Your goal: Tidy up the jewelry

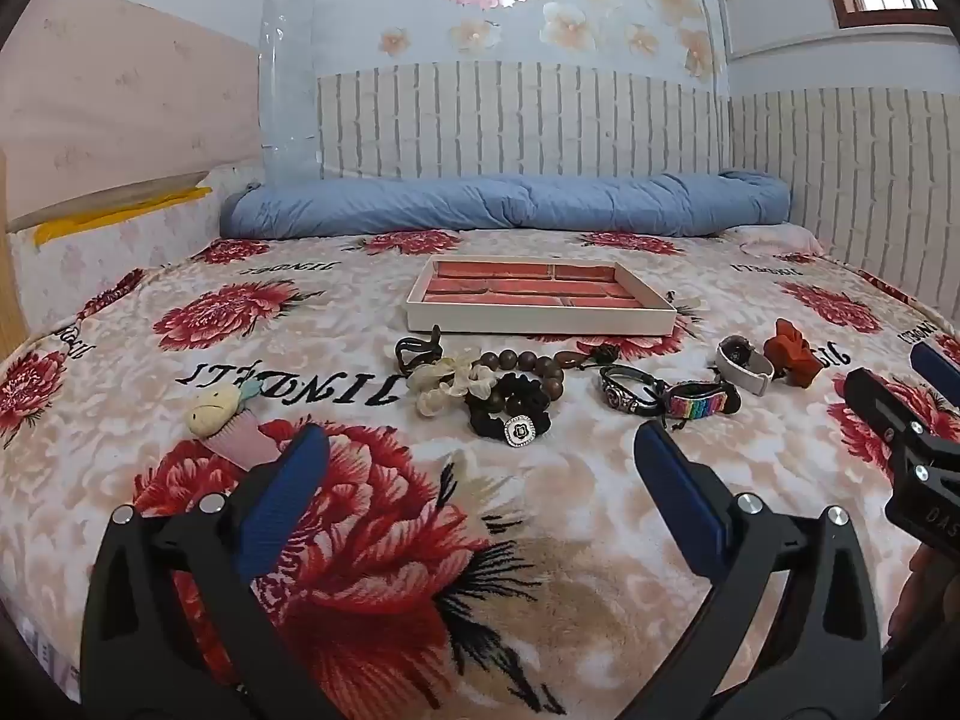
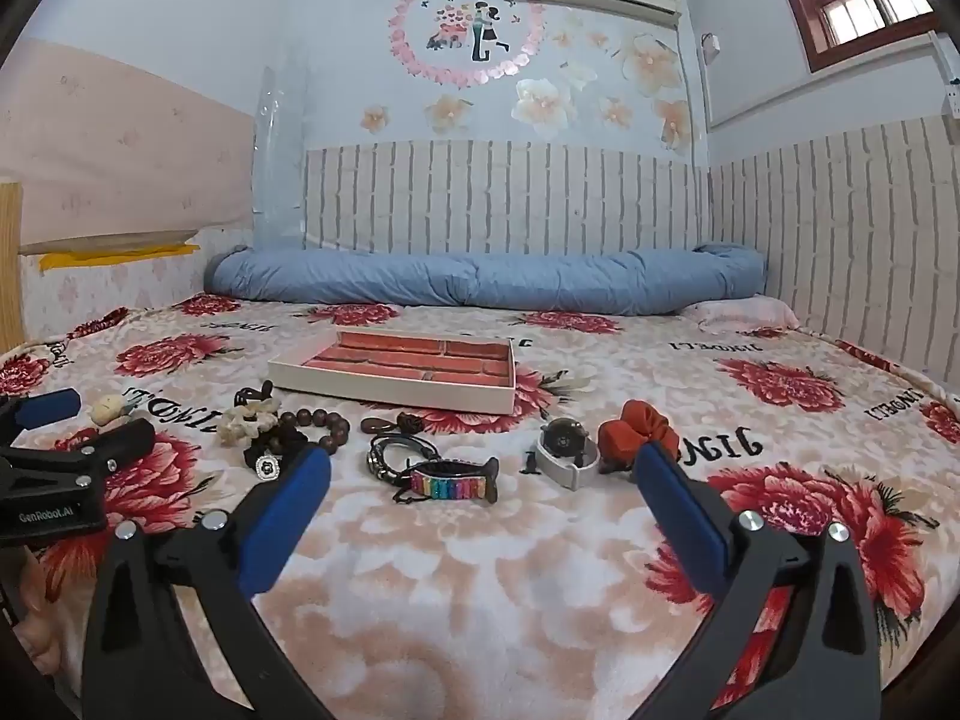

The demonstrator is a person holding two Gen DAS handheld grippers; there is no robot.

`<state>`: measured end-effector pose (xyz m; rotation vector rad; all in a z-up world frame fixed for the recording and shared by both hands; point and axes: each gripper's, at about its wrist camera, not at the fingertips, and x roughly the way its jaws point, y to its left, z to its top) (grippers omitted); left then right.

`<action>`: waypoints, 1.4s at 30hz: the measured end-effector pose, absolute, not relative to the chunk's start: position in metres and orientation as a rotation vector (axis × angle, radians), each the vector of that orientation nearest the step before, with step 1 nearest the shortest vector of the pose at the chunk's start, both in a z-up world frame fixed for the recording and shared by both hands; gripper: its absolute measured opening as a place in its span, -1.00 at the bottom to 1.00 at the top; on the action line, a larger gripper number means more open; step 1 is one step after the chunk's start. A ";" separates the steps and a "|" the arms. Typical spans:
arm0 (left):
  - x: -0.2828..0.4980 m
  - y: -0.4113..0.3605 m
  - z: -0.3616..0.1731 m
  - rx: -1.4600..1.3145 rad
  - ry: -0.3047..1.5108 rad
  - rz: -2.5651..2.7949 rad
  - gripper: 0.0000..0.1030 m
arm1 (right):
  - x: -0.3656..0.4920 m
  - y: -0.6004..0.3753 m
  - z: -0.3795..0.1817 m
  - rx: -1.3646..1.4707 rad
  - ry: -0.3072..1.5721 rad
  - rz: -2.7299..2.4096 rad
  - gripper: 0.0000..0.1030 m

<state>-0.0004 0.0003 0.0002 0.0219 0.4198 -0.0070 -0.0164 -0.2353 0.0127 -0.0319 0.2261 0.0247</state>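
Note:
A white tray point(image 1: 540, 319) with a red brick-pattern lining lies on the bed; it also shows in the right wrist view point(image 2: 390, 387). In front of it lies a row of accessories: a plush clip point(image 1: 225, 417), a cream scrunchie point(image 1: 447, 383), a brown bead bracelet point(image 1: 528, 369), a black scrunchie with a charm point(image 1: 516, 414), a dark bracelet point(image 1: 624, 393), a rainbow band point(image 2: 453, 480), a white watch point(image 2: 564, 447) and a red scrunchie point(image 2: 642, 429). My left gripper point(image 1: 480, 462) is open and empty, short of the black scrunchie. My right gripper point(image 2: 480, 480) is open and empty, near the rainbow band.
The floral blanket point(image 1: 390, 540) covers the bed. A rolled blue quilt point(image 1: 510, 204) lies along the back wall. A wooden bed frame point(image 2: 9, 252) stands at the left. The right gripper shows at the right edge of the left wrist view point(image 1: 900, 408).

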 end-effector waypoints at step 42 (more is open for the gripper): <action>-0.006 0.007 0.008 0.020 0.394 -0.006 0.91 | -0.019 -0.243 0.016 0.000 0.234 0.004 0.93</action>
